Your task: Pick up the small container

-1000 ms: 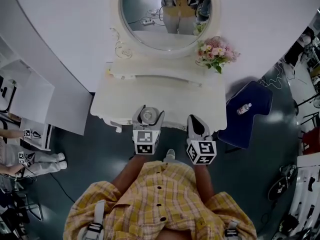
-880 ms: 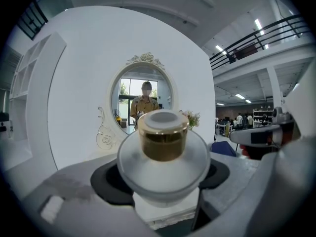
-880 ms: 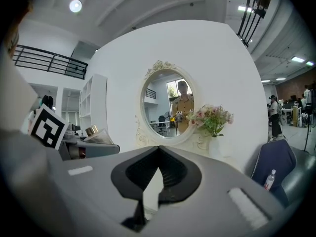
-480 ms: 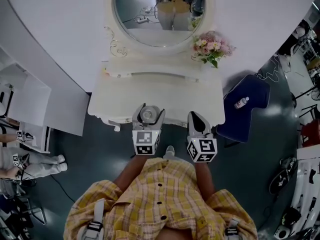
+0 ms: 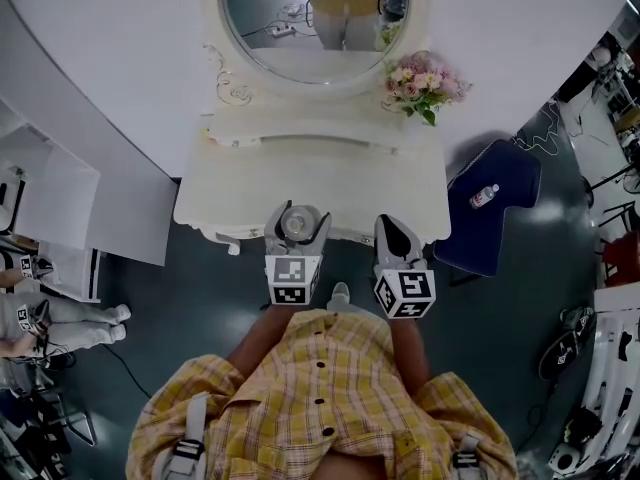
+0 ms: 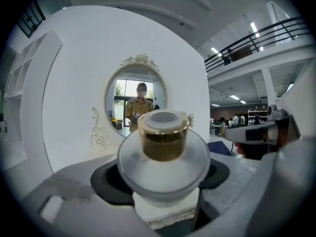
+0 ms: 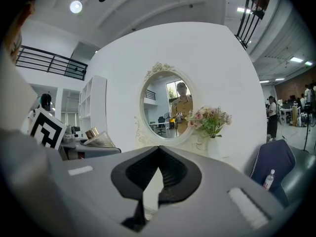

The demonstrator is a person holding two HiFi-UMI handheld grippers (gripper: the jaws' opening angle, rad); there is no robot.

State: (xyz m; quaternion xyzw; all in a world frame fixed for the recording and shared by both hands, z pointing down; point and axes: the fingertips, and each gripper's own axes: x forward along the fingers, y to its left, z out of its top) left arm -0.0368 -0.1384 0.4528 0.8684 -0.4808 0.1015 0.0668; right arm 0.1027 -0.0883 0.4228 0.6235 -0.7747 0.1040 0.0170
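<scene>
The small container (image 6: 164, 147) is a frosted round jar with a gold cap and a white top. My left gripper (image 6: 165, 179) is shut on it, its dark pads pressing the jar's sides. In the head view the container (image 5: 295, 228) sits between the left gripper's (image 5: 301, 217) jaws, over the front edge of the white dressing table (image 5: 310, 178). My right gripper (image 5: 390, 226) stands beside it to the right, shut with nothing between its jaws. From the right gripper (image 7: 157, 174) view, the held container (image 7: 98, 137) shows at the left.
An oval mirror (image 5: 315, 18) stands on the back of the dressing table, with a vase of pink flowers (image 5: 422, 80) at its right. A dark blue chair (image 5: 490, 213) with a small bottle (image 5: 484, 196) is on the right. White shelving (image 5: 60, 198) stands at the left.
The left gripper has kept hold of the container throughout. Both grippers have shifted only slightly, and the table and mirror have slid a little upward in the head view.
</scene>
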